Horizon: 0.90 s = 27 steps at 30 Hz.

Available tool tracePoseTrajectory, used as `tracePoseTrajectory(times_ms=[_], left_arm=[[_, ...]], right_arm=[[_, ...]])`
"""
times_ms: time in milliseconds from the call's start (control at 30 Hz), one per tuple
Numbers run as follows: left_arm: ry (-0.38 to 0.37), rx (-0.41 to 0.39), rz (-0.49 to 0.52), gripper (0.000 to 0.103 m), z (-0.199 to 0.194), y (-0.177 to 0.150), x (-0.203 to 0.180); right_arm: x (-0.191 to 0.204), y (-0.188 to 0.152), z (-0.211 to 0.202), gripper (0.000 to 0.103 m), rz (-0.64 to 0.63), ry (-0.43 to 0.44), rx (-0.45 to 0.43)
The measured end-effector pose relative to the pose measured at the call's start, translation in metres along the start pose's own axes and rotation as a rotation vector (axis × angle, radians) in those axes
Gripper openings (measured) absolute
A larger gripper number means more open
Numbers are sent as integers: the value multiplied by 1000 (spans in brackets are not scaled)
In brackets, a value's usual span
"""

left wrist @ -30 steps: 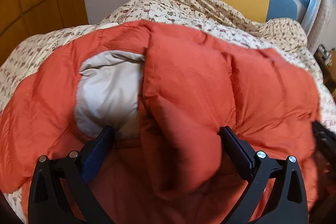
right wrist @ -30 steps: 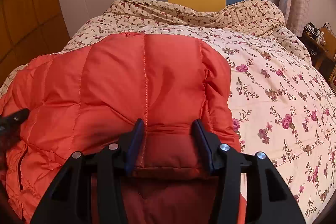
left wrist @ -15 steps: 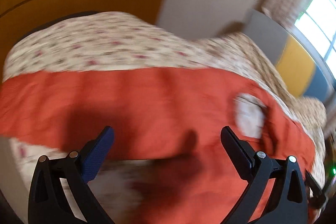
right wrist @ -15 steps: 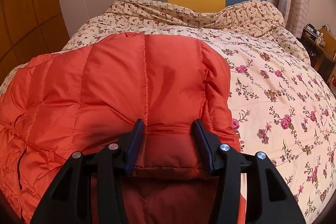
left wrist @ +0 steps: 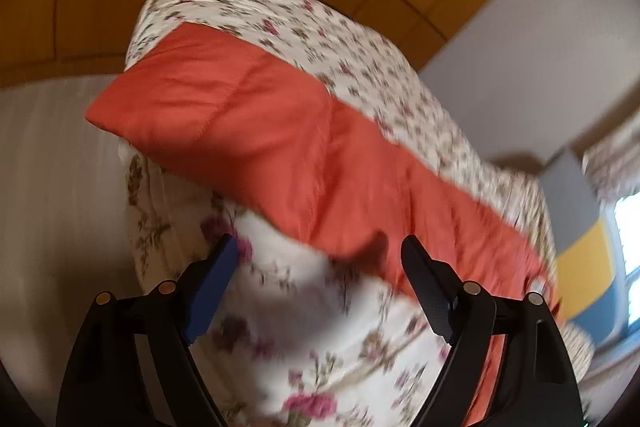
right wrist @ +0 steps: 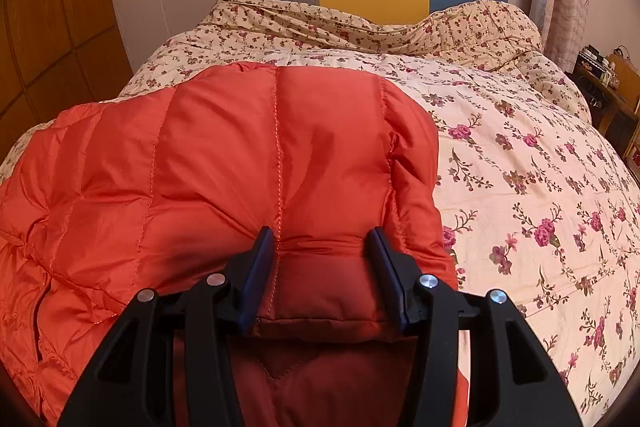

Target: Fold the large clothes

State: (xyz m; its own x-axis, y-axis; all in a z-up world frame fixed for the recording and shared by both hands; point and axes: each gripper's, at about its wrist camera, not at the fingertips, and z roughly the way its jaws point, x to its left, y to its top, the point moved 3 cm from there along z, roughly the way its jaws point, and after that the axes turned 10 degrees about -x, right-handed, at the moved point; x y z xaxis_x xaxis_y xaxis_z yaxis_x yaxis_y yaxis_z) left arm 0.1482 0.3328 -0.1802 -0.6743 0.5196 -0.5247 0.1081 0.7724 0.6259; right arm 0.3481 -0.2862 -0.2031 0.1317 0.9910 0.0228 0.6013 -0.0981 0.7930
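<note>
Puffy, light, slippery jacket (right wrist: pixel 248 163) on bed (right wrist: pixel 540 163); best gripped at seams or hems. Right gripper (right wrist: pixel 320 251) is clamped on a padded fold; left gripper (left wrist: pixel 320 267) is held wide, empty.

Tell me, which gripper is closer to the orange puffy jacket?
Right. The right gripper pinches a fold of the orange puffy jacket. The left gripper is open above the floral quilt, just short of the jacket's edge.

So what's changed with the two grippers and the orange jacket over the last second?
The left gripper, open throughout, swung away from over the orange puffer jacket toward its left end, now seeing it side-on across the floral quilt. The right gripper stayed clamped on the jacket's near edge; the jacket barely shifted.
</note>
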Motion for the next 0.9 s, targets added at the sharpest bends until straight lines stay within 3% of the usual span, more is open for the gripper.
tracePoseTrajectory(times_ms=[100,233,300,367,400,467,567,700,900], left_arm=[[5,-16,-74,83,9,13,8],[32,-50,-160,75,21,29,16],[78,-59,-142,60,25,34,16],[126,-60,-131,37,26,34,16],[132,-68,-129,36,25,33,15],[133,-84,-104,25,24,33,11],[122,-139,-5,22,12,30,-11],[11,-228,158,22,-12,26,-68],[-213,-232,400,22,-41,-11,-167]], right_arm=[[0,0,0,49,0,0,0],[0,0,0,49,0,0,-1],[0,-1,0,50,0,0,-1],[0,-1,0,50,0,0,-1],[0,-1,0,50,0,0,-1],[0,-1,0,50,0,0,-1],[0,-1,0,50,0,0,-2],[0,-1,0,50,1,1,-3],[0,-1,1,50,1,1,-3]])
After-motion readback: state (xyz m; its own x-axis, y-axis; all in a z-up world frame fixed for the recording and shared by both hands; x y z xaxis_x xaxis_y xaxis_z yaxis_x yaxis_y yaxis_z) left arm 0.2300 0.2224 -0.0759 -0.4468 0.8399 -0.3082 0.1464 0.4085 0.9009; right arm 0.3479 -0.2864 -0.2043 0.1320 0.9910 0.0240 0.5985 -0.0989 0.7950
